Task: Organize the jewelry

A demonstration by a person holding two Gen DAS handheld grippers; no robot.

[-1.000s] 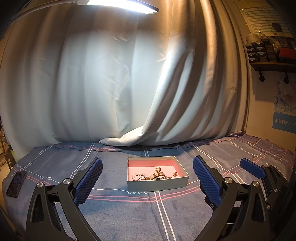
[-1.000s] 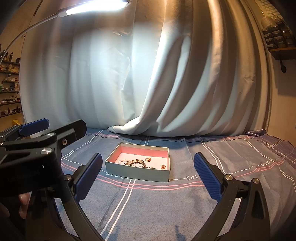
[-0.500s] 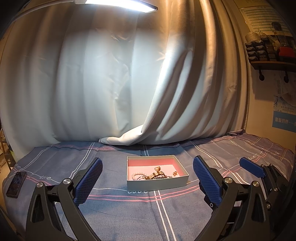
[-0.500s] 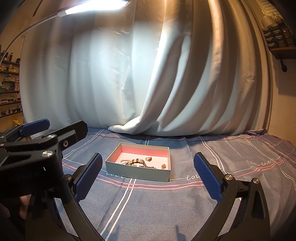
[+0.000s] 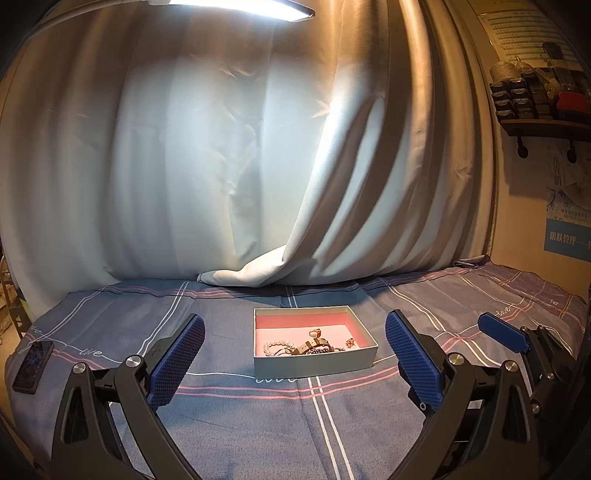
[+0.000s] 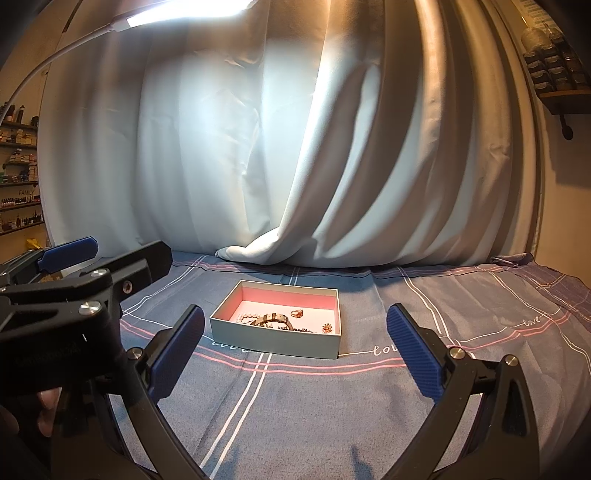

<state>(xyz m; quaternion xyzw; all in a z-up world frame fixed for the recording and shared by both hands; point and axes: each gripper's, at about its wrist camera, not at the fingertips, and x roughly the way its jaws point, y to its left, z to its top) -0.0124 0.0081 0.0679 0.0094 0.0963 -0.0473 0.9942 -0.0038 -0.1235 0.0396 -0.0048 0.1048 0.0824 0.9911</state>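
Note:
A grey box with pink lining [image 5: 314,363] [image 6: 273,341] sits on the blue plaid cloth ahead of both grippers. Inside lie a pearl bracelet [image 5: 277,347] [image 6: 249,316], a gold ring [image 5: 316,332] [image 6: 296,314], a brown strap bracelet [image 5: 308,346] [image 6: 271,319], a dark bead chain and a small flower earring [image 6: 327,328]. My left gripper [image 5: 295,362] is open and empty, short of the box. My right gripper [image 6: 295,354] is open and empty, also short of the box. Each gripper shows at the edge of the other's view.
A black phone [image 5: 32,365] lies at the cloth's left edge. A white curtain [image 5: 258,166] hangs behind, its hem resting on the cloth behind the box. A lamp bar [image 5: 236,7] lights from above. Wall shelves [image 5: 543,107] stand at right.
Both views have shifted only slightly; the grippers stay open and the jewelry in the box has not moved.

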